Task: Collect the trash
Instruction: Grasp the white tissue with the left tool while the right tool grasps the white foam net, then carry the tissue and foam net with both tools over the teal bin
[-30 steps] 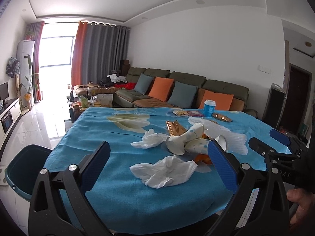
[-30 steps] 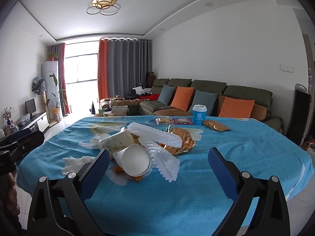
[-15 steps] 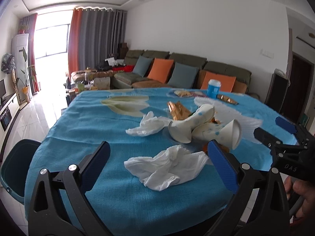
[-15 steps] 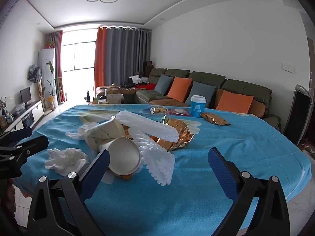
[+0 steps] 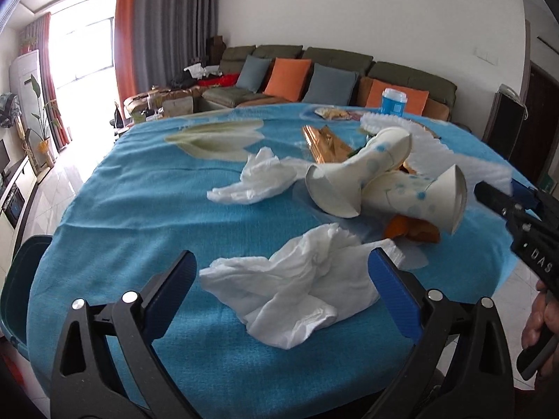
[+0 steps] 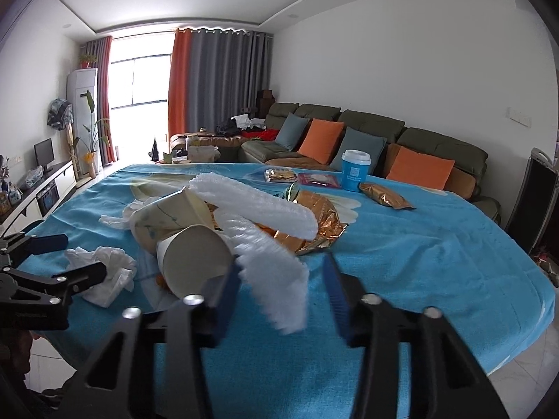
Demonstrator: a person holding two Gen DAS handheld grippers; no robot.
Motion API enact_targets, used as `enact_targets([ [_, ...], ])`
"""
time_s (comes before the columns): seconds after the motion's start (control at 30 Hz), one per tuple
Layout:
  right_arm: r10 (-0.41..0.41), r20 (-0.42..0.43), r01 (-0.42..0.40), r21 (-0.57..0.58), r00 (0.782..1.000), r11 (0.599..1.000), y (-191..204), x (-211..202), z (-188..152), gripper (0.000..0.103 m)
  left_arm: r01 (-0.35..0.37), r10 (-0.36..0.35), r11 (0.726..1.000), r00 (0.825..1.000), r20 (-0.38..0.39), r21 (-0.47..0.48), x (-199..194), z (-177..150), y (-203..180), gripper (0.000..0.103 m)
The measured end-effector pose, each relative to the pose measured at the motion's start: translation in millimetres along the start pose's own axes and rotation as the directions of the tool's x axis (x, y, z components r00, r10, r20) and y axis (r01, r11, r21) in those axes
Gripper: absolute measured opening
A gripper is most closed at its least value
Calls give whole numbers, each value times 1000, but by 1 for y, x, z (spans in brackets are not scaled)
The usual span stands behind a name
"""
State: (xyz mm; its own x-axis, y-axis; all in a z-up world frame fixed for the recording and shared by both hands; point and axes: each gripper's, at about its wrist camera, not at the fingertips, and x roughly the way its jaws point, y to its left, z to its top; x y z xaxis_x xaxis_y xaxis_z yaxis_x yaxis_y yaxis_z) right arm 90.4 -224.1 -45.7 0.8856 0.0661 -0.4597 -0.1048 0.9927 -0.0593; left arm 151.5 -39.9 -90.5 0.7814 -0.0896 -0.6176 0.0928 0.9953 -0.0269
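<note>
The left gripper [image 5: 281,281] stands wide apart around a crumpled white tissue [image 5: 297,286] on the blue tablecloth [image 5: 139,209], not pressing it. The right gripper [image 6: 281,289] is closing – white foam netting [image 6: 276,279] hangs between its blurred pads, contact unclear. Two paper cups [image 6: 188,241] hide orange scraps underneath.

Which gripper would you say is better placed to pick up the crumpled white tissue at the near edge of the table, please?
The left gripper. Its open jaws already bracket the crumpled tissue, while the right gripper is closing around the white foam sheet further over, beside the paper cups.
</note>
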Motion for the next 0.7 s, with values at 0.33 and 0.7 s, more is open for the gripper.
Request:
enact_targets([
  [0.33, 46, 1, -46, 10, 999, 999, 0, -3, 0, 12, -7, 7, 1000, 999, -48, 11, 15, -7, 2, 57],
  [0.7, 23, 59, -24, 17, 998, 1000, -2, -29, 6, 11, 95, -95, 995, 995, -9, 7, -2, -10, 3, 12],
])
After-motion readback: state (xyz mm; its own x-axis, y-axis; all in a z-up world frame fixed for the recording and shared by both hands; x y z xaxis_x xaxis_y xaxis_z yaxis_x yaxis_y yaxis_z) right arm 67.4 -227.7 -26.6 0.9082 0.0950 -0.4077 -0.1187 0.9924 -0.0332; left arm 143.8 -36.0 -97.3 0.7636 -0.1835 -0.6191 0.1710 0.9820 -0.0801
